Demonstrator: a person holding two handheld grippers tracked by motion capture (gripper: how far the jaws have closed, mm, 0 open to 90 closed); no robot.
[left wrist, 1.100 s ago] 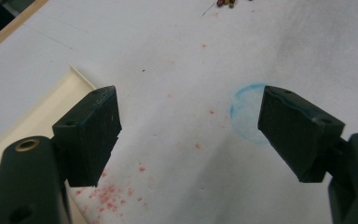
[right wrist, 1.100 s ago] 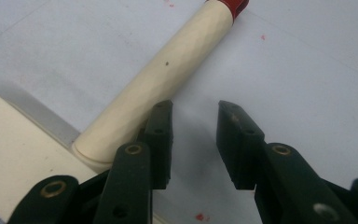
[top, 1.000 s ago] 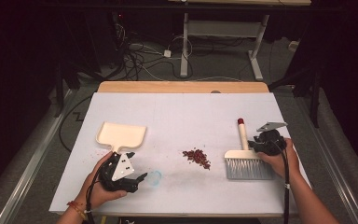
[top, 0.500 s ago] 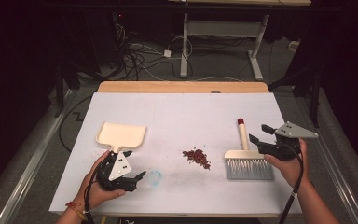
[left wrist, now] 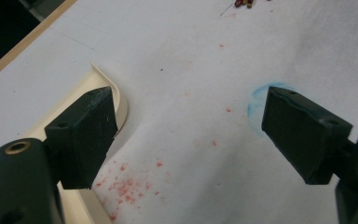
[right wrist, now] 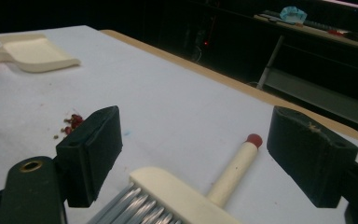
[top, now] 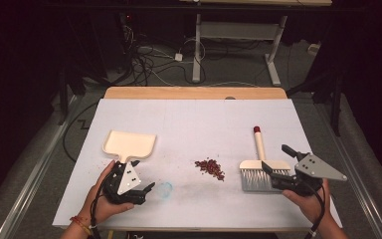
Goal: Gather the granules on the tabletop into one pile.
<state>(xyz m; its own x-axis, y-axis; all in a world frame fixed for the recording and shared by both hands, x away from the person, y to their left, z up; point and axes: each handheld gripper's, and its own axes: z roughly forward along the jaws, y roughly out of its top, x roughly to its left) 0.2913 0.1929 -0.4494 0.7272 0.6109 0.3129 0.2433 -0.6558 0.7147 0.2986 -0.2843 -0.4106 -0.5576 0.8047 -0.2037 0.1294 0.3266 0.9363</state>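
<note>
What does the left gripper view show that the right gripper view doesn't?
Left gripper view: the left tool, jaws open, and pink speckled stains up close. Right gripper view: the right tool, jaws open, at the cream hand brush with grey bristles and a red-tipped handle, with a grey desk frame behind. Both: the cream plastic dustpan, the small pile of red bits and the white table cover.

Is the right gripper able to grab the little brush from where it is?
Probably yes. The right gripper is open beside the brush, and in the right gripper view the brush lies between its jaws with nothing in the way.
</note>
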